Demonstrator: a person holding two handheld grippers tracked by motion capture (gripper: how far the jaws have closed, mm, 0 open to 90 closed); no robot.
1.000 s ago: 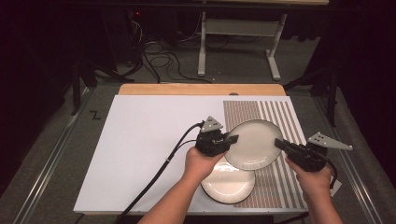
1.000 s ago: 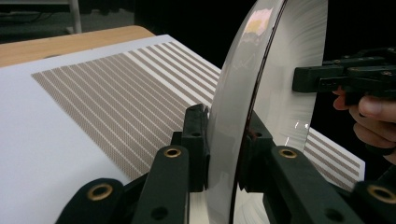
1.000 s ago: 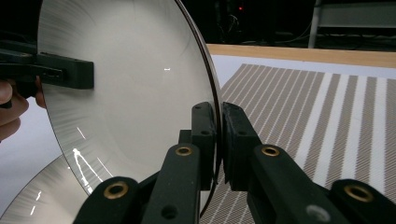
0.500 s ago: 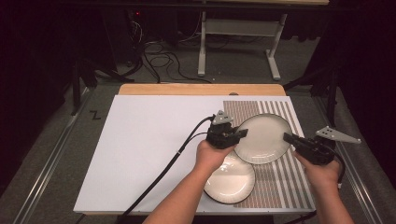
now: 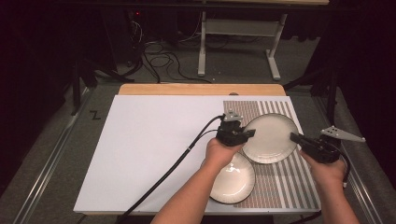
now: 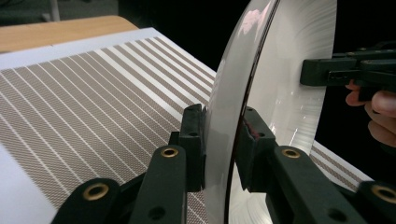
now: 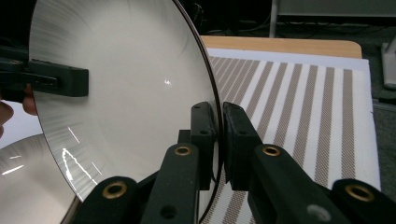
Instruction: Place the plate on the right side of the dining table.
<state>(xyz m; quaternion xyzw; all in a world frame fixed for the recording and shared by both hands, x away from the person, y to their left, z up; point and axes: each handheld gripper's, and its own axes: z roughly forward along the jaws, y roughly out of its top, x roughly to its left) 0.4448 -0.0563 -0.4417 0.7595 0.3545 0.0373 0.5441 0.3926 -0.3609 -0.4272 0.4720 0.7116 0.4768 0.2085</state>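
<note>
I hold one plate between both grippers, lifted above the striped mat at the right end of the table. My left gripper is clamped on the plate's left rim, and its own view shows the rim pinched between the two black pads, though the left jaws have just eased open a little with the rim between them. My right gripper is clamped on the opposite rim, pads tight on the edge.

To do this well, I judge I must keep both hands level and moving together, so the plate neither twists nor slides out of the thin rim grips. I would firm up the left pinch before carrying further, and lower flat rather than edge first.

A second plate lies on the mat just below and partly under the held one, beside my left hand. That is the thing most likely to be knocked. The left gripper's cable trails across the white table, clear of the plates.
</note>
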